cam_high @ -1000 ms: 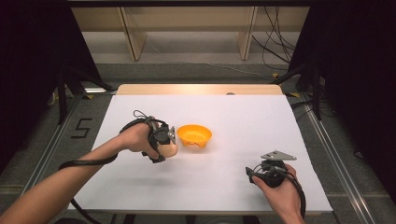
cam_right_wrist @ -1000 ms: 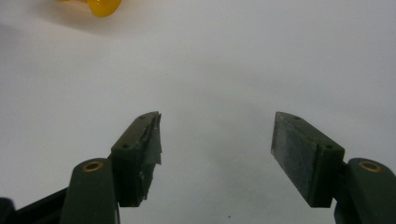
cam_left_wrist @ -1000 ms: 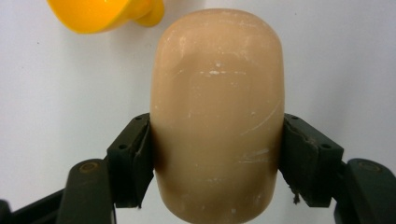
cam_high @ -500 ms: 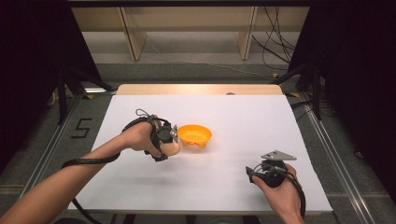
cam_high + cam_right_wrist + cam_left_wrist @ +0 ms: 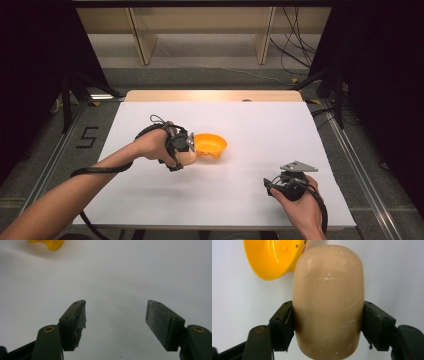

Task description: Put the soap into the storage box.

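My left gripper (image 5: 186,154) is shut on a tan, rounded bar of soap (image 5: 328,302), its two black jaws pressing the bar's sides. In the high view the soap (image 5: 186,157) hangs just left of a yellow-orange bowl (image 5: 210,144) on the white table. The bowl (image 5: 274,257) lies tilted beyond the soap in the left gripper view. My right gripper (image 5: 271,186) rests low at the front right of the table, open with nothing between its jaws (image 5: 115,320). A yellow piece of the bowl (image 5: 48,243) shows at the top left of the right gripper view.
The white table top (image 5: 260,125) has a wooden strip (image 5: 215,96) along its far edge. A grey floor with a taped number 5 (image 5: 88,137) lies to the left, cables (image 5: 295,45) at the back right, and black curtains on both sides.
The left gripper with the soap has shifted very slightly toward the bowl. The right gripper has stayed put.
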The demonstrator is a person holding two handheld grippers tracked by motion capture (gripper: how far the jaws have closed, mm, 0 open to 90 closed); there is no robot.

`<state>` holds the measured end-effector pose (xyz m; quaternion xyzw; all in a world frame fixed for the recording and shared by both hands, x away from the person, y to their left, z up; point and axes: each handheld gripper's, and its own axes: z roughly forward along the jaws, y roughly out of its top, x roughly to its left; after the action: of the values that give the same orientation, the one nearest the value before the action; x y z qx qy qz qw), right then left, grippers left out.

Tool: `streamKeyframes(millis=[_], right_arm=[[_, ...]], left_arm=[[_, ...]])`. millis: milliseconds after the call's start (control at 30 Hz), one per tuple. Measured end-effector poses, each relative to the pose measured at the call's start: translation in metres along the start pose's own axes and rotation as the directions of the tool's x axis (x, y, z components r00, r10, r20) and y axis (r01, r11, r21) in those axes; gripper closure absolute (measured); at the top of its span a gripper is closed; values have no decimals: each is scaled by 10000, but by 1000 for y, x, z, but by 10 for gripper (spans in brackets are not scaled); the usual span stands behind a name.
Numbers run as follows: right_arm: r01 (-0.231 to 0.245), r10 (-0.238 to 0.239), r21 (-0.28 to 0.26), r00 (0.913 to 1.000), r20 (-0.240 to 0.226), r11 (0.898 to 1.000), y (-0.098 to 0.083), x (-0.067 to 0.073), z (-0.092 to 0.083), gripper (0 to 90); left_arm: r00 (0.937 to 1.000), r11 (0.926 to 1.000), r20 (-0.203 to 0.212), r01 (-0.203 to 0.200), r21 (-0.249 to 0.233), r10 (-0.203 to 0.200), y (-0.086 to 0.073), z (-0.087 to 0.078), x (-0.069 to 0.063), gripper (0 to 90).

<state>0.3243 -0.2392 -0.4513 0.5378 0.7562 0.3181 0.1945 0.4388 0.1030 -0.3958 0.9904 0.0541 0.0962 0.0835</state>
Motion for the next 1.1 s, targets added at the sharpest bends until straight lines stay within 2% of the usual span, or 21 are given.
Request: streamKeyframes(millis=[267,1100], right_arm=[[41,-41,-53,10000,-30,10000,0,0,1,335],[44,-44,-84,10000,-17,10000,0,-1,0,338]], left_arm=[[9998,9999,-87,-166,5,166,5,-1,3,324],[9997,9997,-76,-248,-4,248,12,0,10,324]])
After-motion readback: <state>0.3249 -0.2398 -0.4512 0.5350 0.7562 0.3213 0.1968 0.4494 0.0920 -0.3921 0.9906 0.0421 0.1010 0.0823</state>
